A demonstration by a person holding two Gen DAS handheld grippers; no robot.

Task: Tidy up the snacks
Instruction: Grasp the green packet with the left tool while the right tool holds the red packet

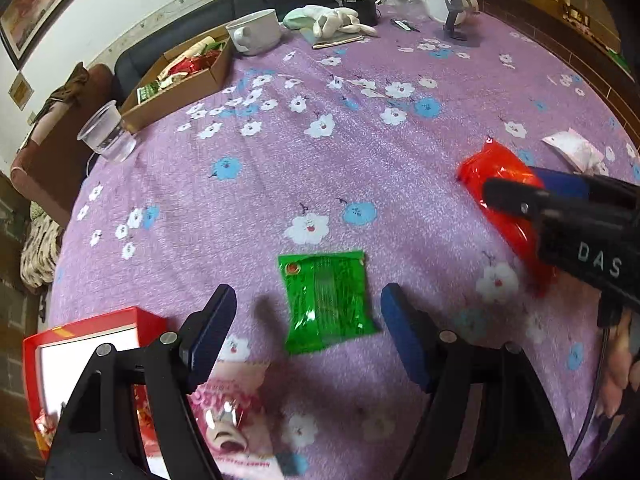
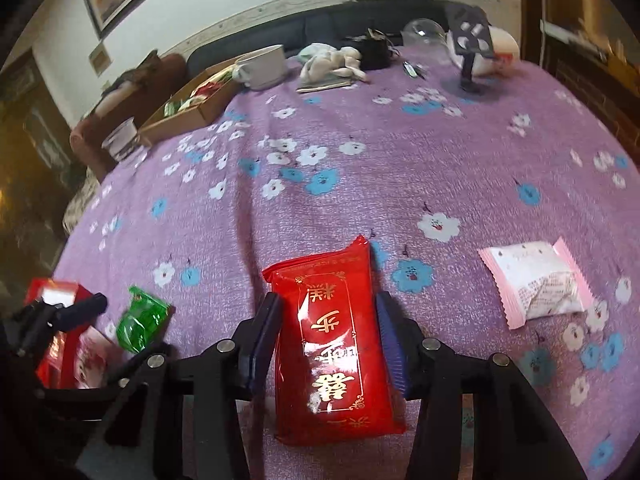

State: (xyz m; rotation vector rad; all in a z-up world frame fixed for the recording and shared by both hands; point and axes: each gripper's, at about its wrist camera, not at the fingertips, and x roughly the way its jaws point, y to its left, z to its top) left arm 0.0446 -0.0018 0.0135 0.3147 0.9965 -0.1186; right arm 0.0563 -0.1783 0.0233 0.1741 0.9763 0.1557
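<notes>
A green snack packet (image 1: 329, 299) lies flat on the purple flowered cloth, just ahead of and between the fingers of my open, empty left gripper (image 1: 306, 300). A red snack packet (image 2: 335, 340) with gold characters lies between the fingers of my right gripper (image 2: 328, 314), whose jaws stand open on either side of it, close to its edges. The red packet (image 1: 500, 184) and the right gripper (image 1: 516, 196) also show in the left wrist view. A pink-white wrapped snack (image 2: 538, 282) lies to the right. A red box (image 1: 80, 340) with snacks sits at the near left.
A cardboard box (image 1: 180, 76) of snacks, a clear plastic cup (image 1: 106, 134) and a white mug (image 1: 256, 32) stand at the far left. A plush toy (image 1: 332, 20), a phone stand (image 1: 454, 8) and clear containers sit at the back. A pink packet (image 1: 232, 404) lies beside the red box.
</notes>
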